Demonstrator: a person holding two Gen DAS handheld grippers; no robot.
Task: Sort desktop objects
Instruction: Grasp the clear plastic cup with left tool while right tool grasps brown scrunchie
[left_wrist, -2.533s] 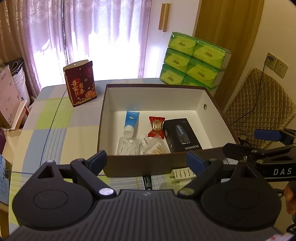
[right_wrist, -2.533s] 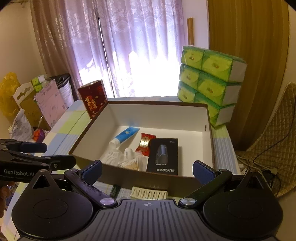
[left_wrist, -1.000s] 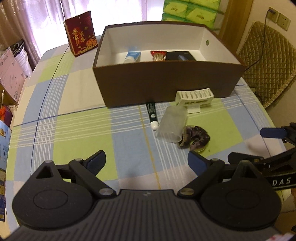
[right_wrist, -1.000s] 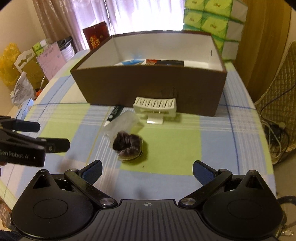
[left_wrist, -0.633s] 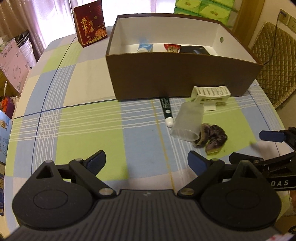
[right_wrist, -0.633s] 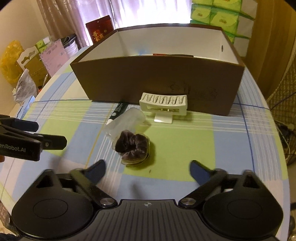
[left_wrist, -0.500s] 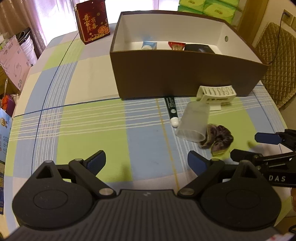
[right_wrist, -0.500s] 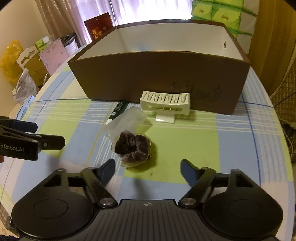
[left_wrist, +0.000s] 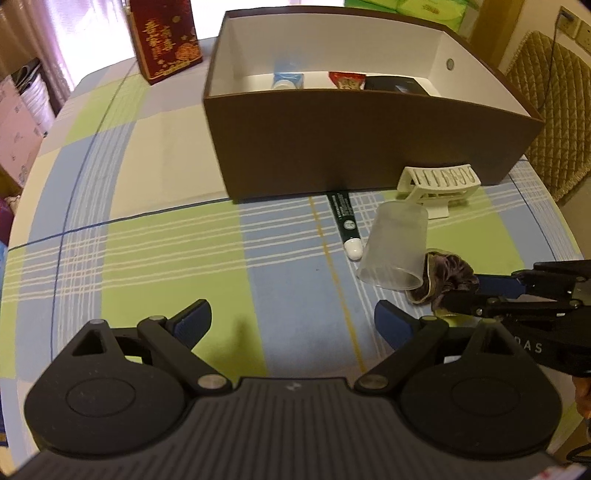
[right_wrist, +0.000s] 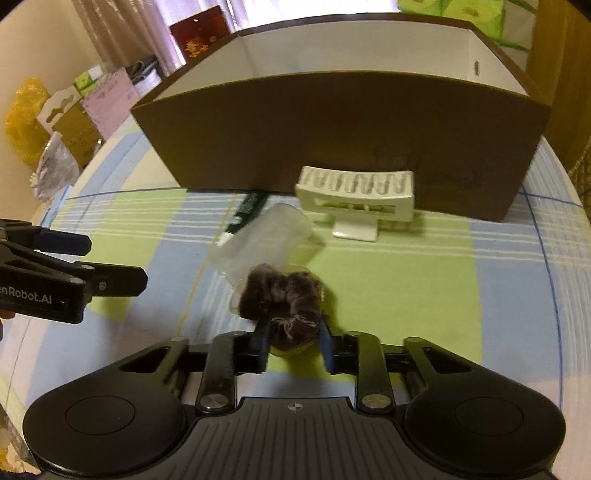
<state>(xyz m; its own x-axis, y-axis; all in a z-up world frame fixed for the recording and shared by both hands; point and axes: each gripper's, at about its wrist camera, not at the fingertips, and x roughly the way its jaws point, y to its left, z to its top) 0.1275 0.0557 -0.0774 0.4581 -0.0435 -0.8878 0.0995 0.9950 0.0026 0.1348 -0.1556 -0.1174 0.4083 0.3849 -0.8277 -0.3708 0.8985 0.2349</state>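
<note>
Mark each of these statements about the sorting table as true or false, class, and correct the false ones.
1. The right gripper has its fingers closed on the dark scrunchie. True.
2. The left gripper is holding the clear plastic cup. False: its jaws are wide open and it holds nothing; the cup lies on its side on the tablecloth.
3. The green tube lies outside the brown box, on the tablecloth in front of its front wall. True.
4. The white rack is inside the box. False: it stands on the tablecloth in front of the box.
5. The box is empty. False: a blue tube, a red packet and a black carton show inside.
</note>
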